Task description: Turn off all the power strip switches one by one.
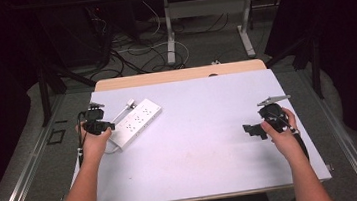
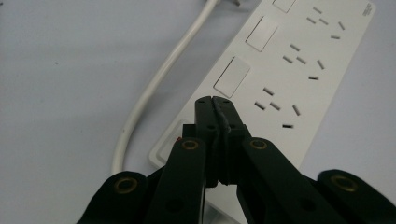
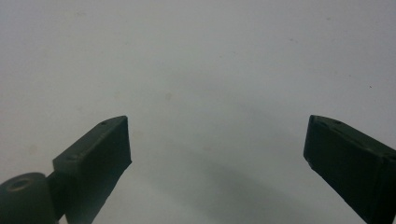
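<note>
One power strip (image 1: 135, 122) lies on my table (image 1: 207, 153), on the left side, a bit toward the far edge. It is white, hard, smooth plastic, shaped like a long flat bar. Its long side runs slanted: the near end points at my left hand and the far end points away and to the right. In my left gripper view I count three square switches (image 2: 231, 76) in a row beside three groups of little plug holes. One white round cord (image 2: 154, 88) bends out from the near end of the strip and runs along its left side.

My left tongs (image 2: 215, 100) are black and hard, with small brass rings. Their two tips are pressed together with nothing between them, and they hang just over the near end of the strip, next to the closest switch. I cannot tell if they touch it.

My right tongs (image 3: 217, 140) are over on the right side of the table, well apart from the strip. Their two flat black tips stand wide apart over the bare top. The table top is pale, flat and smooth, with a few faint marks.
</note>
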Available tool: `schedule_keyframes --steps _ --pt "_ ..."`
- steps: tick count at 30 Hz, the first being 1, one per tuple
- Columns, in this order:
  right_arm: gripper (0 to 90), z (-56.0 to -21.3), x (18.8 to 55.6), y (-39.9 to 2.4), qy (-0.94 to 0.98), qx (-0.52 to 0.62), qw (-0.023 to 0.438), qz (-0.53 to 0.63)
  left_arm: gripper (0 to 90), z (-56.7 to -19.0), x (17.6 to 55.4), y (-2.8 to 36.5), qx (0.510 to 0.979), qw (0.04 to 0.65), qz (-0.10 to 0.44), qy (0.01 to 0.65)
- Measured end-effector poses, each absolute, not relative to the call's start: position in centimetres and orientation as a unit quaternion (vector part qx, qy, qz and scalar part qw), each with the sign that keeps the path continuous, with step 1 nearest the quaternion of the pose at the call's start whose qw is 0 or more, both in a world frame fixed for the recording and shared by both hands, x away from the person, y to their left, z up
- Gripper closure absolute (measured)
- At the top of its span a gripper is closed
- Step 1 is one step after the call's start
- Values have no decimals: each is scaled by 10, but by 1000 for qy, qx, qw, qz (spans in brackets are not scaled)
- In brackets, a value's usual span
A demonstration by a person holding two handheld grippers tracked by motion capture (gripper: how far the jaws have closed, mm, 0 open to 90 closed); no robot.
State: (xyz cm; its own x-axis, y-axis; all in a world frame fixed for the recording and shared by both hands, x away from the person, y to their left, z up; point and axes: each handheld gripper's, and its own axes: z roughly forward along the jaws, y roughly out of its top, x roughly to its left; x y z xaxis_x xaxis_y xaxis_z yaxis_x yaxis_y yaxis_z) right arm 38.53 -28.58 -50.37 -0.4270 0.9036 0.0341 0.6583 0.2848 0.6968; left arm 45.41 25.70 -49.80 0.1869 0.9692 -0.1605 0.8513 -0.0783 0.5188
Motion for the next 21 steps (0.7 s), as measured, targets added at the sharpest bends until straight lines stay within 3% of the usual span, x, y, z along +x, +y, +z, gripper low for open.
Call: schedule_keyframes --steps 15,21 --pt "66 -505 384 -283 779 501 183 330 900 -493 460 264 703 296 84 642" --pt "66 -505 384 -283 779 500 182 331 900 -487 462 258 693 309 98 644"
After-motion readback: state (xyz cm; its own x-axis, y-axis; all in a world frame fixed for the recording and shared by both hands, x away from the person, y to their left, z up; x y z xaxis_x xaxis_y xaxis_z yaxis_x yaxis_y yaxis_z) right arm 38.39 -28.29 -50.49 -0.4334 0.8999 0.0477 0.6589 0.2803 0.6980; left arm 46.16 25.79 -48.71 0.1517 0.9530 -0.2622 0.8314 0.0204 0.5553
